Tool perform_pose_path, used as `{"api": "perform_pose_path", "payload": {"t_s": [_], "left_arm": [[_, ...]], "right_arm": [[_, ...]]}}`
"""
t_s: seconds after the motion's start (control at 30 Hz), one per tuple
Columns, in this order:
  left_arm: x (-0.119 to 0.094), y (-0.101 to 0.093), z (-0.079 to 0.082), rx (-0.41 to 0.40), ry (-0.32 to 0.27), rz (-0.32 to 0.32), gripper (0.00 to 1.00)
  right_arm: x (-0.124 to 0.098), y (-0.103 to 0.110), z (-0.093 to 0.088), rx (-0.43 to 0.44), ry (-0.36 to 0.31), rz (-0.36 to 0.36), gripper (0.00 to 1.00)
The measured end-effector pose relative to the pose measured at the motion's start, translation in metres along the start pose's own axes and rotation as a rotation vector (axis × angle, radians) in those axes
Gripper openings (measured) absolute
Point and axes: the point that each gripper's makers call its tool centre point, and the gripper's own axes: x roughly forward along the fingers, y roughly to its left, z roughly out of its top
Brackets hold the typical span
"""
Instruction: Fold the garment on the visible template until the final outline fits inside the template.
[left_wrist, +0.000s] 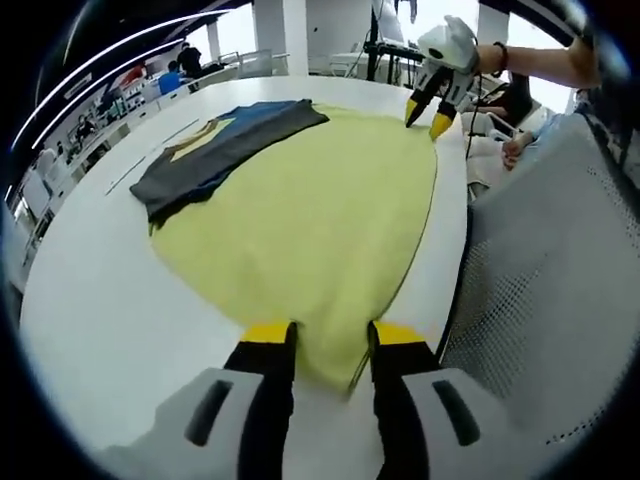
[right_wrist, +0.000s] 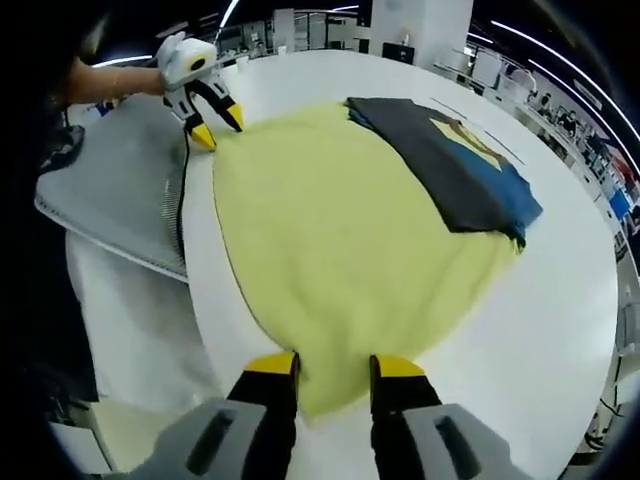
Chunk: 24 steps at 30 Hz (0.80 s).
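A pale yellow garment lies spread flat on the white table. Its near corner lies between the jaws of my left gripper, which stand apart. At the far end, my right gripper hovers open at the garment's edge. In the right gripper view the same yellow garment reaches between the spread jaws of my right gripper. My left gripper stands open at the far corner. A folded dark grey garment with a blue and yellow print overlaps the yellow one's far side.
A grey mesh chair back stands close against the table's edge beside both grippers. A thin dark line runs along the table past the dark garment. People sit at desks in the background.
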Motion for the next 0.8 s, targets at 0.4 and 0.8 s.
{"api": "perform_pose_path", "payload": {"t_s": [0.4, 0.8], "left_arm": [[0.002, 0.01, 0.001, -0.047, 0.002, 0.062, 0.04], [-0.011, 0.0, -0.005, -0.041, 0.007, 0.055, 0.02]], "right_arm": [[0.001, -0.003, 0.003, 0.009, -0.012, -0.014, 0.02], [-0.008, 0.014, 0.0, 0.029, -0.02, 0.017, 0.0]]}}
